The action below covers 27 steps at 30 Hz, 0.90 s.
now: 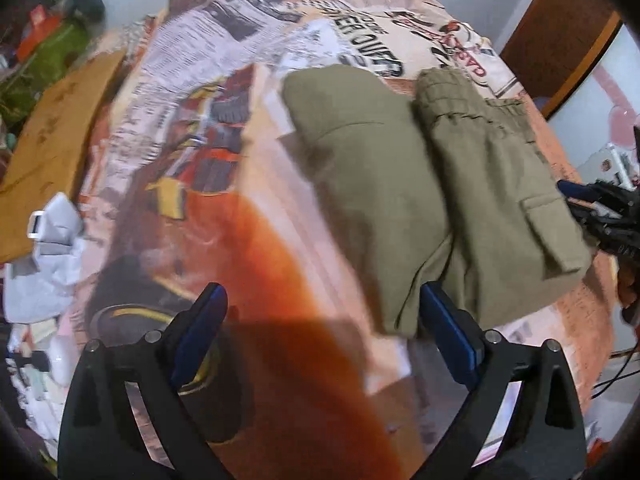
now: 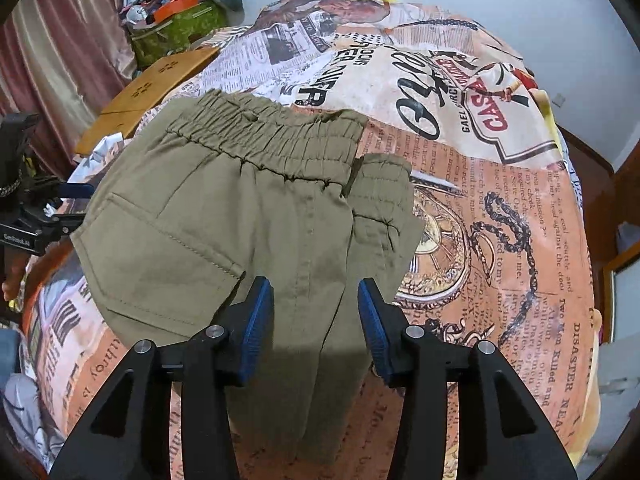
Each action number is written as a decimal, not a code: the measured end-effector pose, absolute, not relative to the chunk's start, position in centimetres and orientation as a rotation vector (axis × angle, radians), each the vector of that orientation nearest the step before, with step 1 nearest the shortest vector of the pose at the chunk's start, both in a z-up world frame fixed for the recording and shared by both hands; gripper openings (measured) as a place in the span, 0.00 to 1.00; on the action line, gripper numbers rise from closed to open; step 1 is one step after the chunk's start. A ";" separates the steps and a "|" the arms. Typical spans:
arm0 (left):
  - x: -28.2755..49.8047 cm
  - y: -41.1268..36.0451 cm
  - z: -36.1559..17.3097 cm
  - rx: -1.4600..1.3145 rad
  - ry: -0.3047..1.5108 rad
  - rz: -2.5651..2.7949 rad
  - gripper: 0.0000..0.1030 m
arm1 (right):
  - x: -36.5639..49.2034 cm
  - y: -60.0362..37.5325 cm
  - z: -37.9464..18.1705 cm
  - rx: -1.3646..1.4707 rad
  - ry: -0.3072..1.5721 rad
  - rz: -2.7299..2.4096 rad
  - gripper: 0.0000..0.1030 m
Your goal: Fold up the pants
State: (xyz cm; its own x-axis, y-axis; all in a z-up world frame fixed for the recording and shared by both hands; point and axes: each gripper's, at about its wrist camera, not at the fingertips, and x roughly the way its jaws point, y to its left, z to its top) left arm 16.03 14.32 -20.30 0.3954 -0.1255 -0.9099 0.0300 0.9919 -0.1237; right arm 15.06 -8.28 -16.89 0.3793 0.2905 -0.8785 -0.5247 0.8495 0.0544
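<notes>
**Olive cargo pants on printed bedspread, both hand-held grippers released**

Visibility limits: The left wrist view is motion-blurred; the print at 9 o'clock smears and cannot be read. In the right wrist view the lower end of the pants passes between and below the fingers and is cut off at 6 o'clock. The clutter pile [image 2: 176,12] at 11 o'clock is too jumbled to itemise.

Count: One pair of olive cargo pants [image 2: 240,220]. Two hand-held grippers, each with two black fingers and blue pads. One wooden board [image 2: 156,84].

Position: The pants lie on a bed covered by a newspaper-print bedspread [image 2: 500,220]. In the left wrist view they sit from centre to 3 o'clock, doubled into two side-by-side lobes. In the right wrist view the waistband points to 12 o'clock.

Materials and shapes: The pants are matte woven cloth with a gathered elastic waistband [image 2: 272,140], a stitched pocket and a flap pocket [image 1: 556,232]. The bedspread is orange and cream with black lettering, a chain and a pocket-watch motif.

Gripper state: The left hand-held gripper [image 1: 320,320] is released, fingers spread wide, its right pad at the edge of the pants. The right hand-held gripper [image 2: 316,320] is released, fingers spread over the cloth, grasping nothing.
</notes>
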 end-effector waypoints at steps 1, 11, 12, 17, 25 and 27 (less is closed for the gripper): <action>15.6 14.6 -20.4 -0.069 1.162 -0.074 0.95 | 14.9 -8.4 -16.8 -0.252 1.059 0.527 0.40; 14.6 18.3 -18.8 -0.164 1.132 -0.008 0.87 | 14.8 -9.6 -15.6 -0.163 1.053 0.511 0.53; 14.8 18.0 -18.3 -0.165 1.112 -0.019 0.88 | 14.7 -9.8 -15.3 -0.158 1.042 0.503 0.57; 17.5 15.1 -16.4 -0.165 1.027 -0.112 0.92 | 14.5 -11.0 -14.3 -0.138 0.998 0.471 0.76; 20.2 12.3 -17.5 -0.288 1.044 -0.232 0.92 | 16.4 -12.1 -17.2 -0.030 1.117 0.482 0.77; 20.9 11.7 -17.9 -0.280 1.061 -0.236 0.92 | 17.2 -12.2 -18.4 0.018 1.162 0.497 0.78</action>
